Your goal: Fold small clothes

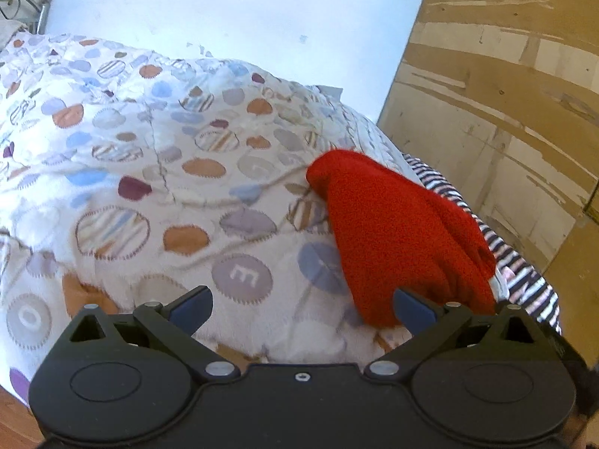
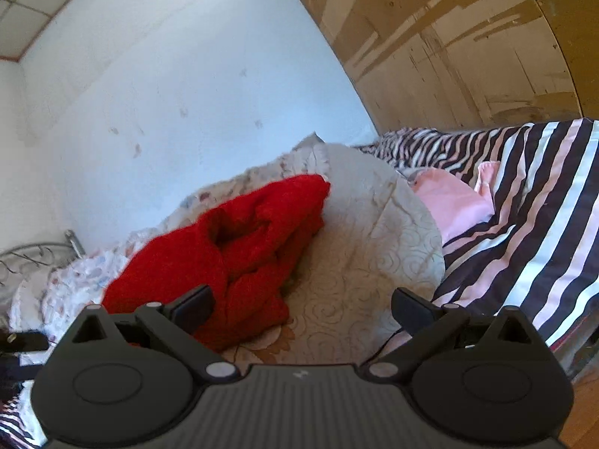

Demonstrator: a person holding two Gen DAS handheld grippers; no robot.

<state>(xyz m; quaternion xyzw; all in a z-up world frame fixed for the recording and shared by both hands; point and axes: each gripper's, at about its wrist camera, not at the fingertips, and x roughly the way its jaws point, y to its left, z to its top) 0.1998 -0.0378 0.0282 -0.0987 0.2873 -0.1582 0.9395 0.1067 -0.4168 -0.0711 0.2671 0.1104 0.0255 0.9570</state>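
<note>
One red knitted garment (image 1: 397,239) lies crumpled on a bed, resting on a quilted cover printed with coloured circles (image 1: 149,172). Seen from the right wrist, the same garment (image 2: 239,254) is bunched into loose folds with a dark hollow near its middle, and it sits partly on a pale cushion-like fold of quilt with a swirl pattern (image 2: 374,247).

Left gripper (image 1: 303,308): jaws spread wide, nothing between them; the blue pad of the right-hand finger (image 1: 413,310) overlaps the near edge of the red garment, though contact cannot be told. The other blue pad stands over bare quilt.

Right gripper (image 2: 303,308): jaws likewise spread wide and holding nothing; the left-hand finger (image 2: 192,308) overlaps the near lower part of the garment in view, and whether it touches cannot be told.

Beyond the garment, a black, white and pink striped sheet (image 2: 524,224) covers the right part of the bed, and a pink cloth (image 2: 453,202) lies on it just beside the pale quilt fold. A white wall (image 2: 187,93) stands behind the bed, meeting a worn tan panelled surface (image 1: 505,93) on the right. A metal bed frame (image 1: 43,11) shows at the far left corner, and a strip of wooden floor (image 1: 13,422) appears at the lower left edge.
</note>
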